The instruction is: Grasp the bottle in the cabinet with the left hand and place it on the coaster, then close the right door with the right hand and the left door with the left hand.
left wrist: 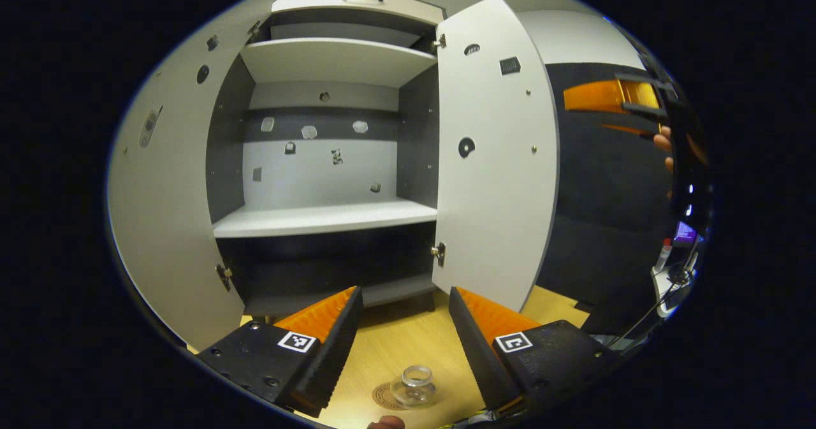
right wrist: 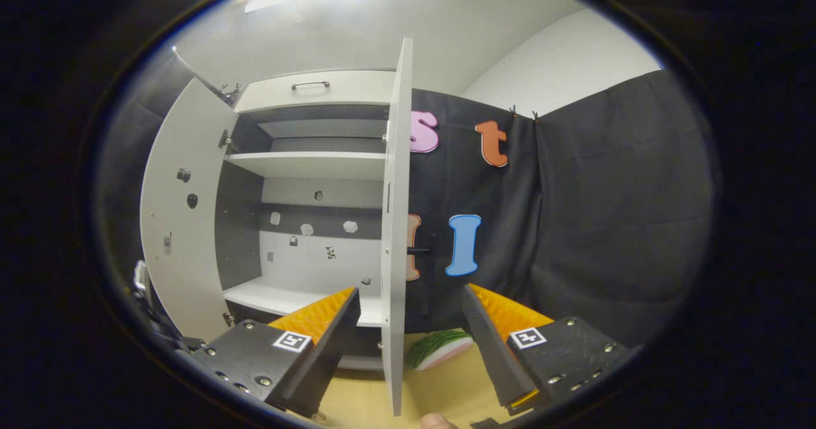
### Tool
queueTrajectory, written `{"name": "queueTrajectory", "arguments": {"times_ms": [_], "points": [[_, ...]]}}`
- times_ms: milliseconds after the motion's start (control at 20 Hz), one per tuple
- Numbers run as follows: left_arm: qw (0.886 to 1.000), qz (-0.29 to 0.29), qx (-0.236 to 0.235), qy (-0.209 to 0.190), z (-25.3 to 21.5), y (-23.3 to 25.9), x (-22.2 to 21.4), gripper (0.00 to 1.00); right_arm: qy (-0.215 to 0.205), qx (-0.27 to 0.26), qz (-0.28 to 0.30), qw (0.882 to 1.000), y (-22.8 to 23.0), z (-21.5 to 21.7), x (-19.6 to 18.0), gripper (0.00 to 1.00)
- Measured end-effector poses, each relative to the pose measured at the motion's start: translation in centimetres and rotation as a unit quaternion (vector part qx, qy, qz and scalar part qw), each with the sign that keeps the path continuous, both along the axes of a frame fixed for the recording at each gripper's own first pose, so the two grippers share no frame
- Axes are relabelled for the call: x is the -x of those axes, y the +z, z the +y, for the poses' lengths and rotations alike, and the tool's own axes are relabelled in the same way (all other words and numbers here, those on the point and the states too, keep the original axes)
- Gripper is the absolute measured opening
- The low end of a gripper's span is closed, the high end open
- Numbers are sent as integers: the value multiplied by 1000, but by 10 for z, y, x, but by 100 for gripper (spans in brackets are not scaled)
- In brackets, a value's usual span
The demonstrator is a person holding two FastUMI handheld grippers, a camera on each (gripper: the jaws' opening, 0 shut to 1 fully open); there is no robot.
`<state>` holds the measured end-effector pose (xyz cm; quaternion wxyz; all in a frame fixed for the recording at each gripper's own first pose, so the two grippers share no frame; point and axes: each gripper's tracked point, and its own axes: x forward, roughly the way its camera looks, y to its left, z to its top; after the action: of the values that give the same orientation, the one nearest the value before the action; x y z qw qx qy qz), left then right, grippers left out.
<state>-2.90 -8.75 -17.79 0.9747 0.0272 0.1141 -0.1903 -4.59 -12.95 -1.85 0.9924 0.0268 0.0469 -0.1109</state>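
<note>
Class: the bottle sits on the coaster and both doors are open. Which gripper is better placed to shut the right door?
Right. The right gripper is open with the right door edge-on between its fingers.

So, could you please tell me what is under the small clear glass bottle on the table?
A round brown coaster lies under the small clear glass bottle, on the light wooden tabletop. The bottle covers the coaster's right part, so that part cannot be seen.
</note>
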Motion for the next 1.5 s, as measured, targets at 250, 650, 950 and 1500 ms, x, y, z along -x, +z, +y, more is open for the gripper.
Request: {"name": "queueTrajectory", "arguments": {"times_ms": [250,650,950,1500], "points": [[998,-52,7,28,11,66,-16,96,-18,13,-11,1000,6,-20,-11,95],[992,-84,41,84,42,130,-25,95,-45,23,-16,999,10,-47,-27,98],[988,-95,31,117,67,150,-17,95,-33,54,-26,998,16,-47,-35,96],[982,-109,30,151,88,169,-3,95,36,33,-33,998,24,-26,-48,92]]}}
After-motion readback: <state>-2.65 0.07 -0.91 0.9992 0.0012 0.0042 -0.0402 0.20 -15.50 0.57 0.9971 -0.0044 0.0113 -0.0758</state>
